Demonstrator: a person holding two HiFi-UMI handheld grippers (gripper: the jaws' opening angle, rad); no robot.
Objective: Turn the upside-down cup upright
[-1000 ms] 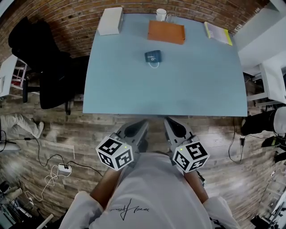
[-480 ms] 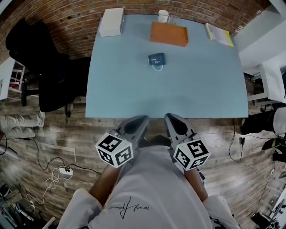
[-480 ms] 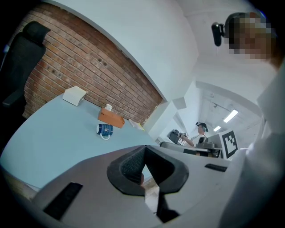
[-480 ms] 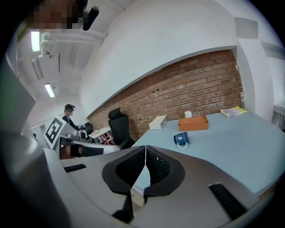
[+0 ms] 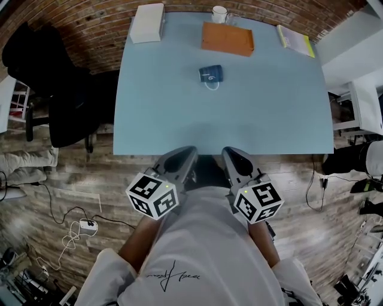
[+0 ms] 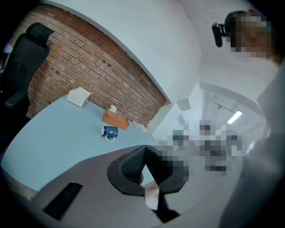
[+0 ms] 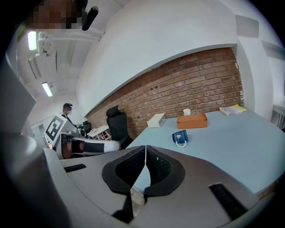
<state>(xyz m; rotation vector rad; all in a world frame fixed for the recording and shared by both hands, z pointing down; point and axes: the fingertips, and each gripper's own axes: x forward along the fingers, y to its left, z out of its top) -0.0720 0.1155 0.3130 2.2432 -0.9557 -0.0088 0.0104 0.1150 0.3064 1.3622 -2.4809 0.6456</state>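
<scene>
A dark blue cup point(image 5: 210, 74) with a white mark sits at the middle of the far half of the light blue table point(image 5: 179, 119). Its white handle points toward me, and it looks to be lying on its side. The cup point(image 6: 109, 131) is small and distant in the left gripper view. It also appears far ahead as the cup point(image 7: 180, 137) in the right gripper view. My left gripper point(image 5: 181, 159) and right gripper point(image 5: 232, 158) hang side by side at the table's near edge, far from the cup. Both are shut with nothing between the jaws.
Along the far edge stand a white box point(image 5: 147, 14), an orange box point(image 5: 227, 39), a white mug point(image 5: 219, 13) and a yellow-edged book point(image 5: 295, 39). A black office chair point(image 5: 57, 89) stands left of the table, before a brick wall. Cables lie on the wooden floor.
The head view has drifted a little, so the table sits slightly higher in the picture. Both grippers stay shut near the front edge, and the cup has not moved on the table.
</scene>
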